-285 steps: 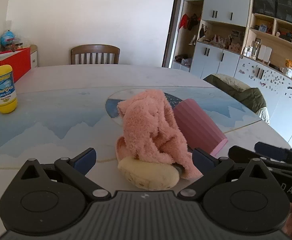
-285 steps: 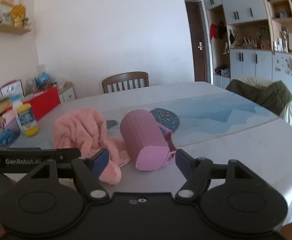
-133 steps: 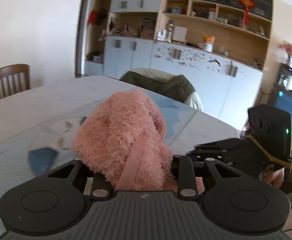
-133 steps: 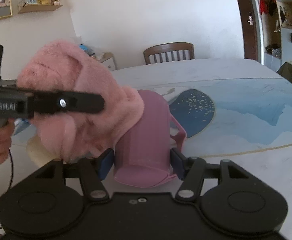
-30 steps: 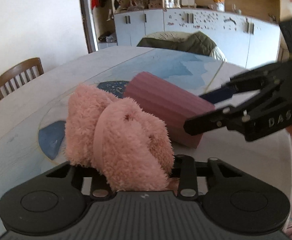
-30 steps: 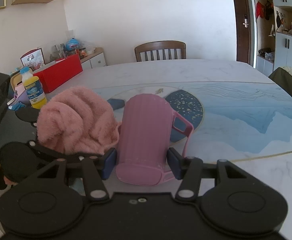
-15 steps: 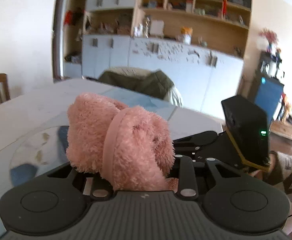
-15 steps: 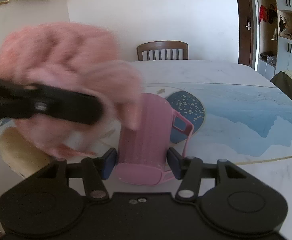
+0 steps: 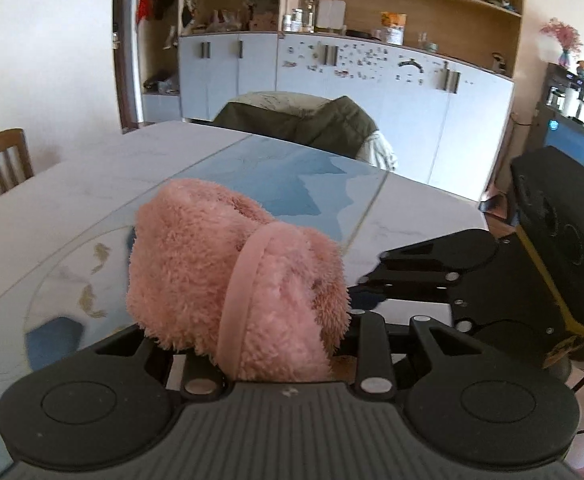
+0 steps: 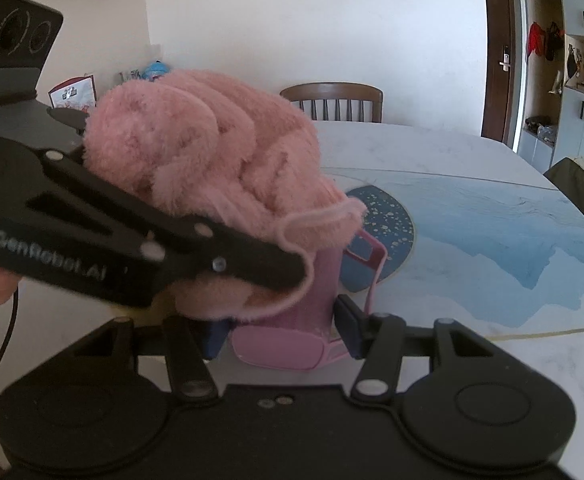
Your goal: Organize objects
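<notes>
Where right wrist looks: pink cup (image 10: 292, 344).

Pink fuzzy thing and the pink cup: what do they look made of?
Pink fuzzy thing: soft plush or fleece, matte, judging by its shaggy pile and smooth fabric trim; it is pinched in the left gripper. Pink cup: probably matte moulded plastic or silicone, with a ribbed wall and thin handle, clamped in the right gripper.

Pale marble-look table (image 10: 471, 152) with blue landscape inlay, pink ribbed cup (image 10: 323, 280) apparently lying on it
</notes>
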